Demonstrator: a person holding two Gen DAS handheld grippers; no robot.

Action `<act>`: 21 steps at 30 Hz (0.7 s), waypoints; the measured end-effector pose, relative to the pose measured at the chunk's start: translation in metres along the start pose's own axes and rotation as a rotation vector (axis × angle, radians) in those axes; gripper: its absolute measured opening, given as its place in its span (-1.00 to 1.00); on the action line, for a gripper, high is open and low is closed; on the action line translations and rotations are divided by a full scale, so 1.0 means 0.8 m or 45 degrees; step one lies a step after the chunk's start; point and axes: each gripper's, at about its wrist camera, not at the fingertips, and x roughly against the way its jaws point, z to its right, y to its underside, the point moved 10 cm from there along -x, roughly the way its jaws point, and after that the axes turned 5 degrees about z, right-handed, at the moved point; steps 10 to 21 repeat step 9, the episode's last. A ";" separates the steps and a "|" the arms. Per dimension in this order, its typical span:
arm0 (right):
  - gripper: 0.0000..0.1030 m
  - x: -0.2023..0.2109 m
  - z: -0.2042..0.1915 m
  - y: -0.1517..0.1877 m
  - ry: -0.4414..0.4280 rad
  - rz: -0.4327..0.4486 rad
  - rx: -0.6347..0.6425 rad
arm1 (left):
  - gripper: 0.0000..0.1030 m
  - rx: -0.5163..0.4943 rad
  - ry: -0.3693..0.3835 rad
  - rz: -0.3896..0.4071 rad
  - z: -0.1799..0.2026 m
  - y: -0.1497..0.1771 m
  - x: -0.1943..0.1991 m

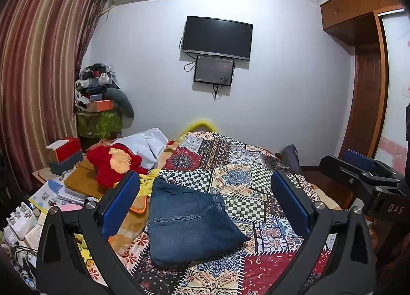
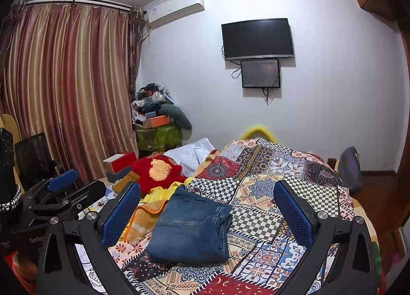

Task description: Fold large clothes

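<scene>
Folded blue jeans (image 1: 189, 220) (image 2: 191, 228) lie in a compact bundle on the patchwork bedspread (image 1: 256, 182) (image 2: 282, 192). My left gripper (image 1: 205, 187) hovers open above and in front of the jeans, blue pads wide apart, nothing between them. My right gripper (image 2: 207, 192) is open too, held over the bed with the jeans framed between its fingers but not touched. The right gripper (image 1: 364, 174) shows at the right edge of the left wrist view. The left gripper (image 2: 64, 187) shows at the left of the right wrist view.
A red plush toy (image 1: 112, 164) (image 2: 156, 172), a yellow-orange blanket (image 1: 138, 208) and white cloth (image 1: 146, 144) lie left of the jeans. A cluttered side table with papers and boxes (image 1: 61, 156) stands at the bed's left. Curtain, wall TV (image 1: 217, 37), wooden wardrobe (image 1: 358, 13).
</scene>
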 end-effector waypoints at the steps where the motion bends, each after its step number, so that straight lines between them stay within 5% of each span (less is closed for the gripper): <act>1: 1.00 0.000 0.000 0.001 -0.002 -0.002 -0.003 | 0.99 -0.003 0.003 -0.001 0.000 0.000 0.001; 21: 1.00 -0.002 0.006 0.003 -0.009 -0.010 -0.015 | 0.99 -0.008 0.019 -0.008 0.001 0.003 -0.001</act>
